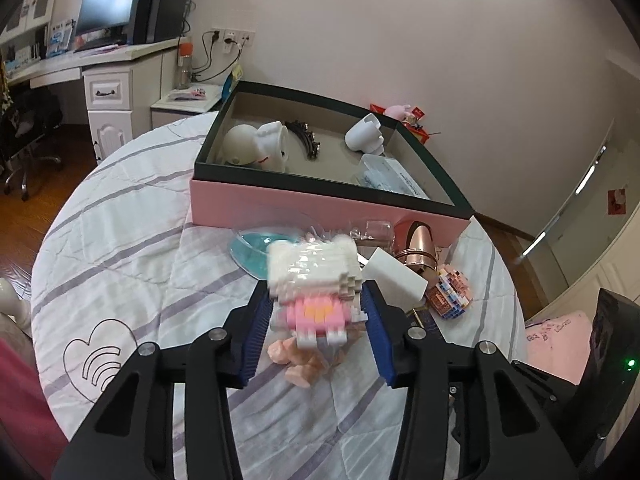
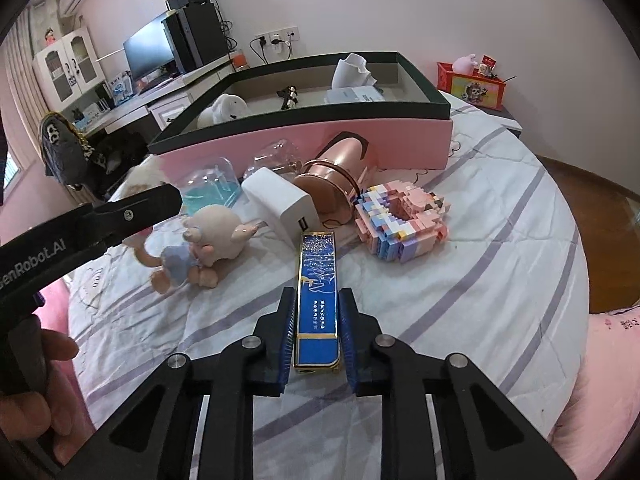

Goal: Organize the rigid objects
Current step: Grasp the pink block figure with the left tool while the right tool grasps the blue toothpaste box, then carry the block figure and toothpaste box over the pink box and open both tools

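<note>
- Box (image 1: 320, 204): pink-sided, dark-rimmed, open-topped, at the far side of the bed (image 1: 120, 248); it already holds a white figure (image 1: 256, 146), a dark clip (image 1: 306, 138), a white cup (image 1: 366, 132) and a flat packet. Judged the drop-off for everything loose.
- Loose pile just in front of the box: copper dryer (image 2: 336, 176), white charger (image 2: 280, 204), pastel brick model (image 2: 400, 220), pig toy (image 2: 208, 240), clear dome with blue base (image 2: 208, 192). Bunched near the wall, so short carries.
- Brick cat (image 1: 312, 280): white head, pink body, between the left gripper's (image 1: 316, 332) blue pads, which press its sides (blurred, so contact is a judgement). It hangs above the quilt, in front of the box.
- Blue case (image 2: 318, 296): slim, gold-edged, clamped lengthwise in the right gripper (image 2: 316, 336), jaws narrow, gripped near its end so the long part sticks out toward the box.
</note>
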The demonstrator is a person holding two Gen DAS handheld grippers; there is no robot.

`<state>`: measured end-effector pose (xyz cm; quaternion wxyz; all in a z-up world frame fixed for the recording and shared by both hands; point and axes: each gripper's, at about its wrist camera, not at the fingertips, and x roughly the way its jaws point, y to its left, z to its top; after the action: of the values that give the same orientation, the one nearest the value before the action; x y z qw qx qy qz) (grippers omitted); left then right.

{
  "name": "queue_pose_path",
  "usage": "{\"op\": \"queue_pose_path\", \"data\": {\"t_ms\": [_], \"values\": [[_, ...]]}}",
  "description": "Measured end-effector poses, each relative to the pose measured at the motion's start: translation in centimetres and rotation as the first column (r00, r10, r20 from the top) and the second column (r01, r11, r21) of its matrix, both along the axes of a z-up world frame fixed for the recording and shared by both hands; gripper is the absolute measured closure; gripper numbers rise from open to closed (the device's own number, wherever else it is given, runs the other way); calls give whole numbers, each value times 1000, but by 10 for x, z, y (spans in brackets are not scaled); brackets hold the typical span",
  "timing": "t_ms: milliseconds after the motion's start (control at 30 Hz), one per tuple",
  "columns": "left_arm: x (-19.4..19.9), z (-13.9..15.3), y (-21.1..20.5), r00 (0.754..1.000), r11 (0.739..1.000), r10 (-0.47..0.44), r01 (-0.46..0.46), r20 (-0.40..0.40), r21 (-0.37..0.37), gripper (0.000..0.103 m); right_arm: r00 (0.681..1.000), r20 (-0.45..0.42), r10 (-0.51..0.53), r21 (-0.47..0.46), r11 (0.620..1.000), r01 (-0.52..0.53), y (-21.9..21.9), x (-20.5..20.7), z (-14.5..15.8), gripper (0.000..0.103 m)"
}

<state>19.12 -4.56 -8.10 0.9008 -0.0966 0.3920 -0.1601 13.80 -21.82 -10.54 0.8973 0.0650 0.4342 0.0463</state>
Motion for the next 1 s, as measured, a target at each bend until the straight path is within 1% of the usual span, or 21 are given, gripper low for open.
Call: {"op": "queue_pose_path", "data": {"t_ms": [200,300,400,600,767,1000], "values": [[-5,-1,5,1000,1000,5,-5,-2,7,58,1000,15,13,37,999,-13,-2,-6,9,82],[-8,4,7,1000,1000,10,-10,15,12,58,1000,25,14,46,999,-15,-3,-9,15,82],[-13,15,6,999,999,9,-11,51,36,58,999,48,15,51,999,-17,-3,-13,25,82],[-19,45,0,992,996,3,-15,125,88,58,992,120,32,56,998,-39,-2,-13,61,82],[-11,67,-5,985,993,-3,-18,170,120,58,985,162,52,42,997,-59,-4,6,86,82],[19,89,-11,980,989,-18,-12,199,147,58,977,204,63,15,998,-67,-11,46,112,82]]}}
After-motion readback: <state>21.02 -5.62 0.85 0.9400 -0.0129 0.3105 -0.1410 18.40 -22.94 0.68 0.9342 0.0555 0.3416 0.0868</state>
